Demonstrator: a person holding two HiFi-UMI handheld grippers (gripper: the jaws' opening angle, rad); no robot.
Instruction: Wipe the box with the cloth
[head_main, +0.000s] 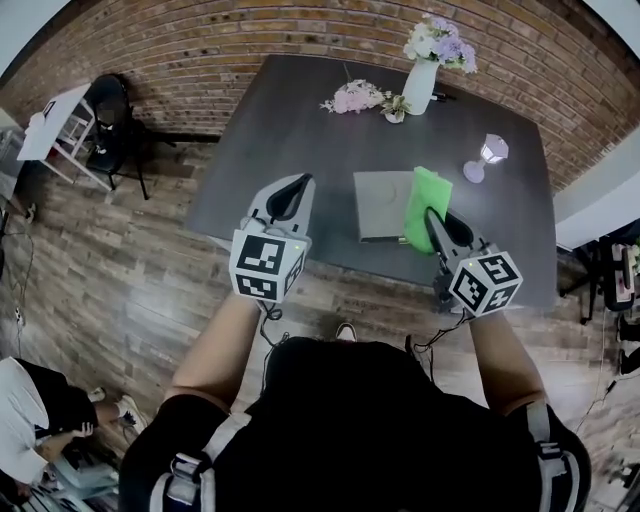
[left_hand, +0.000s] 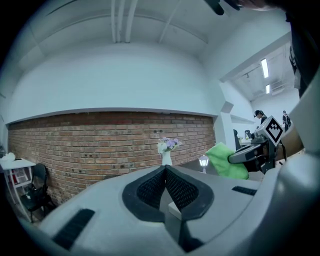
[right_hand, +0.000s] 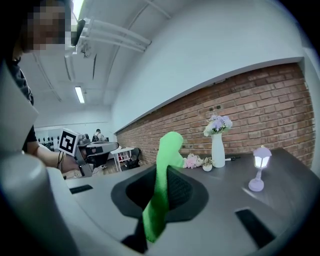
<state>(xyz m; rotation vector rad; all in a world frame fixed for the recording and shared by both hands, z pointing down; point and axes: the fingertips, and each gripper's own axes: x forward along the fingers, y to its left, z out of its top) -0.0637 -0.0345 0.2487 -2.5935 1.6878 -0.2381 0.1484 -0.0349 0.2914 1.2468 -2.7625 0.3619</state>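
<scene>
Beside the flat grey box's (head_main: 382, 205) right edge, the right gripper (head_main: 433, 216) pinches a soft green cloth (head_main: 428, 193). Left gripper (head_main: 297, 184), closed and empty, is farther away.

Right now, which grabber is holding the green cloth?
The right gripper: the green cloth is pinched between its fingers. The left gripper has its fingers closed with nothing between them.
</scene>
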